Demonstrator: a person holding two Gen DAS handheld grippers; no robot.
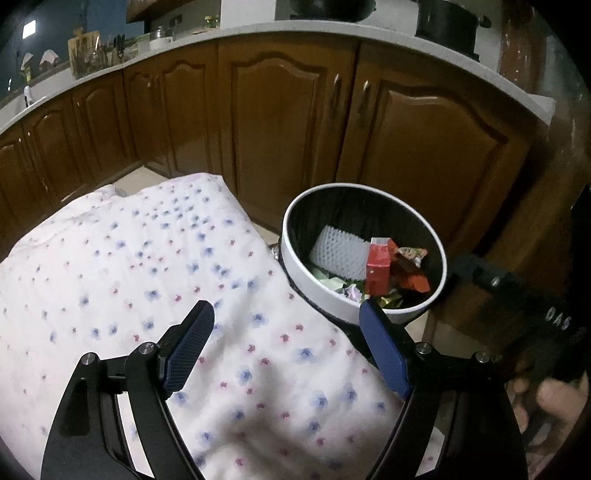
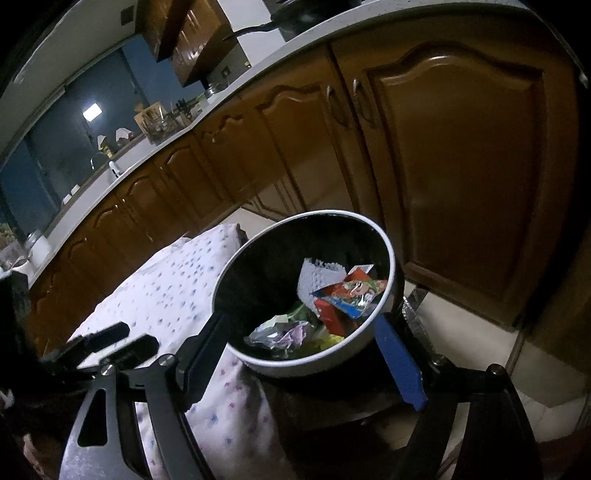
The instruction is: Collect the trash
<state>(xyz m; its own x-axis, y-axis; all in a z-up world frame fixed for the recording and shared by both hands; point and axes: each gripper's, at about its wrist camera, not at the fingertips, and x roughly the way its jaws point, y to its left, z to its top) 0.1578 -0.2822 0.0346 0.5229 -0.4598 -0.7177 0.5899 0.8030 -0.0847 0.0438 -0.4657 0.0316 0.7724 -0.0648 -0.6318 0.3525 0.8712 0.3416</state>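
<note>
Right wrist: wide-open, empty right hand-held gripper (image 2: 303,325) hangs above trash-filled bin (image 2: 317,363).

A: What fills the lower left of the left wrist view?

B: A white cloth (image 1: 166,280) printed with small blue and pink flowers, spread over a flat surface.

A: And behind it?

B: A row of brown wooden cabinet doors (image 1: 273,122) with arched panels and metal handles, under a pale desk (image 1: 258,31) that curves across the top of the frame.

A: Anything on it?

B: A black pot (image 1: 448,22) at the upper right, and a rack of utensils (image 1: 88,55) at the upper left, too small to sort.

A: In the right wrist view?

B: A dark blue window (image 2: 74,140) at the left, with a bright rectangular light showing in it. Pale floor tiles (image 2: 476,343) show at the lower right.
</note>
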